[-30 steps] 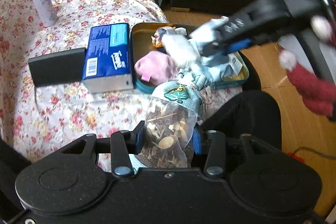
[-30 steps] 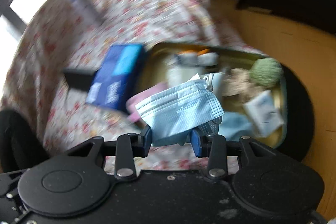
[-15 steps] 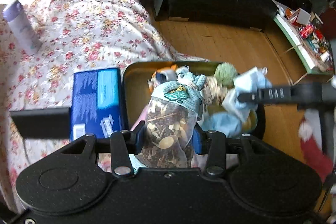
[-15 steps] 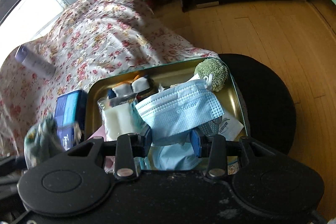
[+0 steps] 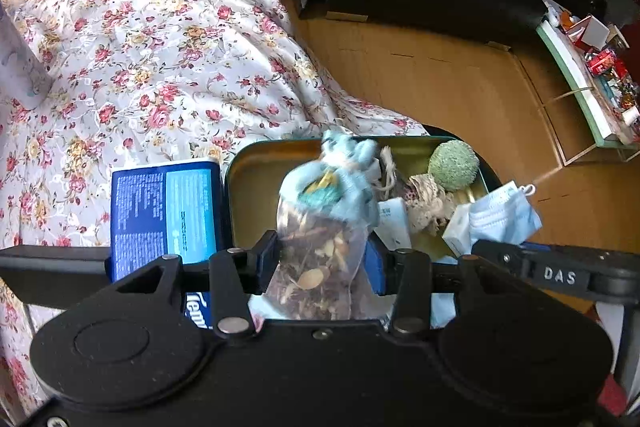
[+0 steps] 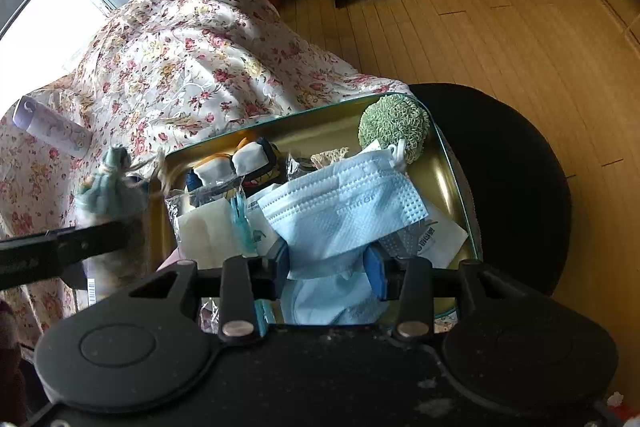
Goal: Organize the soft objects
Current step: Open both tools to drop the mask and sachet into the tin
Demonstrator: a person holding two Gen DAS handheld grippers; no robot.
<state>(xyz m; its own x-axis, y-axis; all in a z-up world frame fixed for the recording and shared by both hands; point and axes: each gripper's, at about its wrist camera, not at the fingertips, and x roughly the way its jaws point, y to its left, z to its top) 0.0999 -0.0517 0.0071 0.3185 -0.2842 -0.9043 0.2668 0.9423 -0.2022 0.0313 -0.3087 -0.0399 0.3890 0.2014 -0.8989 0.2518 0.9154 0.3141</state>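
my left gripper (image 5: 320, 261) tilted down over gold metal tin (image 5: 256, 195), clamps clear potpourri sachet (image 5: 316, 259) | right gripper (image 6: 328, 265) jaws opening, crumpled pale-blue pleated face mask (image 6: 340, 203) between them

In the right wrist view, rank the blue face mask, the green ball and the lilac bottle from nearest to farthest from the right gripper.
1. Blue face mask: between the pads of the right gripper, whose jaws are opening, over the tin.
2. Green ball: the tin's far right corner.
3. Lilac bottle: far left, lying on the floral cover.
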